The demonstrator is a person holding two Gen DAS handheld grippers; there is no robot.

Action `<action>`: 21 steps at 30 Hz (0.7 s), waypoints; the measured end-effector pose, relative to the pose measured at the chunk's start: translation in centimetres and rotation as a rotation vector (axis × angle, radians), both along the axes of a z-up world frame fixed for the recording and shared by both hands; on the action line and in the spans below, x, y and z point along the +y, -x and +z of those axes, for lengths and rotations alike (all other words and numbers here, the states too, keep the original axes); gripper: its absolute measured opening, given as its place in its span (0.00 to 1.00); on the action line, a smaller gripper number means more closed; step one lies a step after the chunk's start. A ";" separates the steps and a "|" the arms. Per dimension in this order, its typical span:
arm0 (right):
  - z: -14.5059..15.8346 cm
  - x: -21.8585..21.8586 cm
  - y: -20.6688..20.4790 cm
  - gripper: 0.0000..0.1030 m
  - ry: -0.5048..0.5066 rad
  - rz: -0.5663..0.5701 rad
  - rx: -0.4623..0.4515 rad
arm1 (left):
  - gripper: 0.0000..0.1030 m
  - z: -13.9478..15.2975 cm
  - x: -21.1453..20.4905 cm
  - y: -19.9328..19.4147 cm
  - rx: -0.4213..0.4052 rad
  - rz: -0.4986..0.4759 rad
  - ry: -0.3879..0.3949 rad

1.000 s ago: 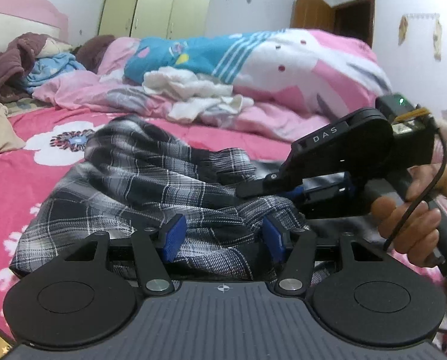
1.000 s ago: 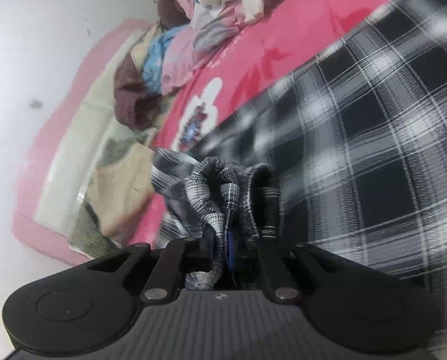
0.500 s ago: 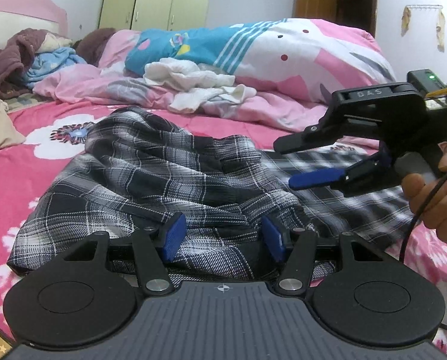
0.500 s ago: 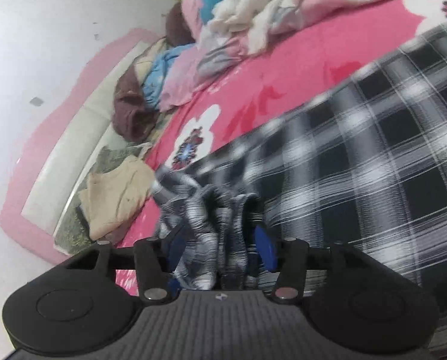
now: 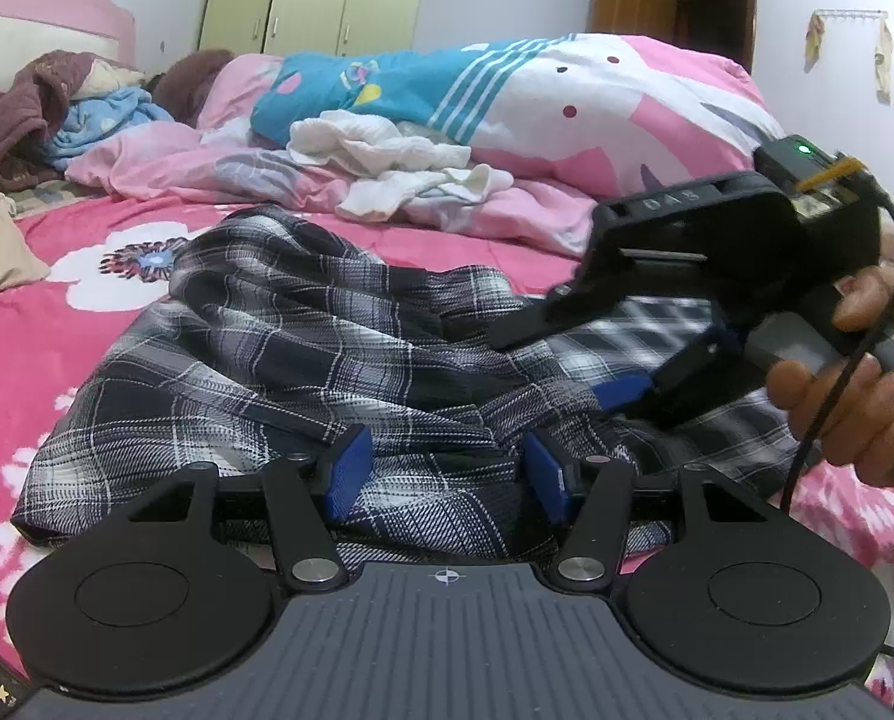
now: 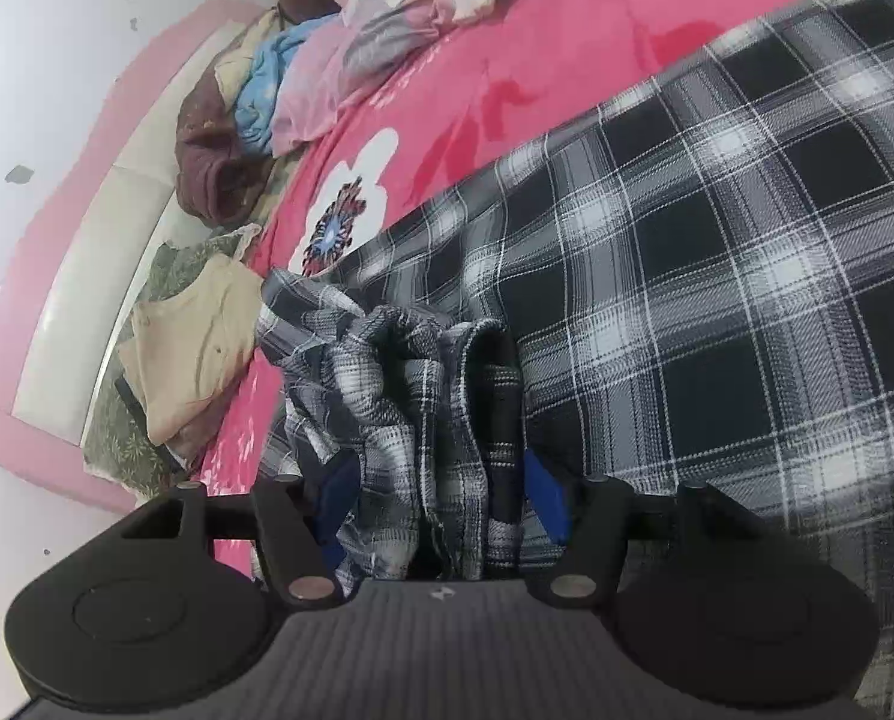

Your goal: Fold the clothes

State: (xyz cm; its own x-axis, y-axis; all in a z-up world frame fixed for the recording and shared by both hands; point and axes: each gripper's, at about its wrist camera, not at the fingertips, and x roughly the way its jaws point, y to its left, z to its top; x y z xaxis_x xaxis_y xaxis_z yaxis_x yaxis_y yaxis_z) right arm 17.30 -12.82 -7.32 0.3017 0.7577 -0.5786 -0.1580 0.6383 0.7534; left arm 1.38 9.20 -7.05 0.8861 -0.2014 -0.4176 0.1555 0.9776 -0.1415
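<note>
A crumpled plaid shirt (image 5: 303, 360) lies mid-bed on the pink floral sheet (image 5: 39, 312), w/ a quilt (image 5: 507, 102) heaped at the far edge. Left gripper (image 5: 441, 474) hovers over its near hem, 2 blue pads wide apart, gripping nothing. Right gripper (image 6: 435, 504), jaws parted, has bunched shirt fabric between its pads.

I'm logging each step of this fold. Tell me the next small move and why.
Probably close the left gripper on the plaid shirt. Its jaws stand open with rumpled cloth between them, while the right gripper has bunched fabric between jaws that look parted, not clamped. The shirt lies crumpled on the pink bedsheet, so it seems to need a grip before any spreading.
</note>
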 end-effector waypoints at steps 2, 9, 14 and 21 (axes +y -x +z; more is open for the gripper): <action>0.0 0.2 -0.1 0.62 -0.004 0.007 -0.004 | 0.55 0.0 0.0 0.0 0.000 0.000 0.001; -0.2 0.9 -0.3 0.56 -0.018 0.033 -0.020 | 0.55 0.0 0.0 0.0 0.001 0.001 0.006; -0.3 2.0 -0.9 0.56 -0.022 0.045 -0.033 | 0.55 0.0 0.0 0.0 0.000 0.003 0.004; -0.4 3.7 -1.0 0.46 0.013 0.059 -0.091 | 0.55 0.1 -0.1 0.0 0.003 0.006 0.007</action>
